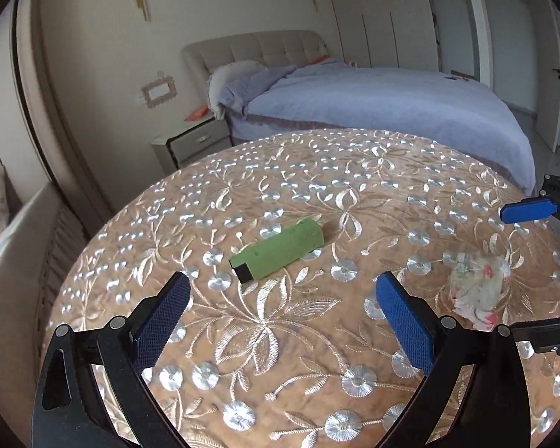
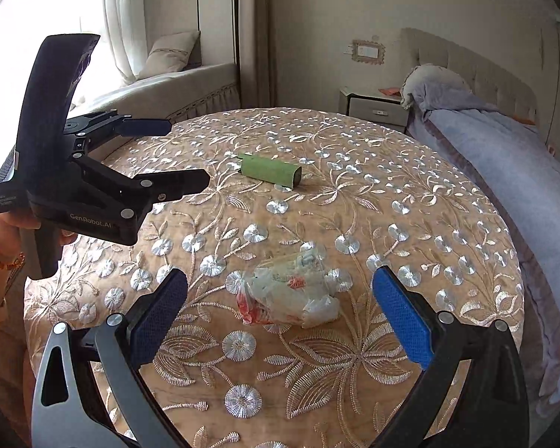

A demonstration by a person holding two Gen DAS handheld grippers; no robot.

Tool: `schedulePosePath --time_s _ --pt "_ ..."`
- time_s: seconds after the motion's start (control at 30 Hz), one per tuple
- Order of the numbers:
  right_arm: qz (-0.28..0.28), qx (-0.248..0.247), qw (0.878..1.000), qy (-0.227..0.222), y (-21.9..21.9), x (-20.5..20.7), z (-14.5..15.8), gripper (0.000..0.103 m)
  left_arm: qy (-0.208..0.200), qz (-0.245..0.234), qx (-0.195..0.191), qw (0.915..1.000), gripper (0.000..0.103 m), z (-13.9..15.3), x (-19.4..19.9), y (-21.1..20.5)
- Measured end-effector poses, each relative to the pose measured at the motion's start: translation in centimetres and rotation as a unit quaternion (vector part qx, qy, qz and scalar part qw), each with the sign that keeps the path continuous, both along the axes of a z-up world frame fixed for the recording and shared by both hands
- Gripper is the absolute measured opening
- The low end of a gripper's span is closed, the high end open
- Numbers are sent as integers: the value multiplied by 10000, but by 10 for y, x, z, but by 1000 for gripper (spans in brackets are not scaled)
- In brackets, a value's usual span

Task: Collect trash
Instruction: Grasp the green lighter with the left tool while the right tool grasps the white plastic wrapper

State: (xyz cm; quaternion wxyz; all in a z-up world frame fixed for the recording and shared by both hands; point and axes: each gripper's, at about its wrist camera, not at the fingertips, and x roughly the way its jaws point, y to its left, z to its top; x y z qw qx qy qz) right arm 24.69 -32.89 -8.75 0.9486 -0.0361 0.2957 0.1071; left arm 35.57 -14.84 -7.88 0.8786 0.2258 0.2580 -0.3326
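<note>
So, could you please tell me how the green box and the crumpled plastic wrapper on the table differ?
The green box is a rigid, long block in one plain colour; the crumpled plastic wrapper is a soft, shapeless, see-through wad with red and white print. The box lies in front of the left gripper, the wrapper in front of the right gripper. Both rest loose on the embroidered tablecloth, ungripped.

Daylight from window point(image 2: 89, 18), blown out; silver embroidery on worktop point(image 2: 354, 194) glints; fisheye edges curved, dark.

Both tongs are spread wide and empty: the left tongs point(image 1: 282, 291) and the right tongs point(image 2: 280, 287) each hover above the desk point(image 2: 392, 194).
</note>
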Motion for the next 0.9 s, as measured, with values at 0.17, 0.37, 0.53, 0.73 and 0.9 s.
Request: schedulePosePath --time_s 0.17,0.37,0.53,0.73,0.9 --pt "-16 -237 9995 227 5 22 -10 99 108 -469 164 9987 98 -11 35 -12" --pt "-6 -170 9972 723 -1 41 -20 83 402 -942 212 9945 91 -20 71 -22" --pt "-20 -88 9945 1043 -7 52 -27 75 576 -1143 371 9911 79 -30 88 -33" --pt "37 -181 9935 1124 -6 57 -31 69 598 -1369 769 9858 51 -44 79 -46" --pt "89 -297 9933 1111 -3 56 -32 59 434 -1040 936 9892 36 -44 72 -50"
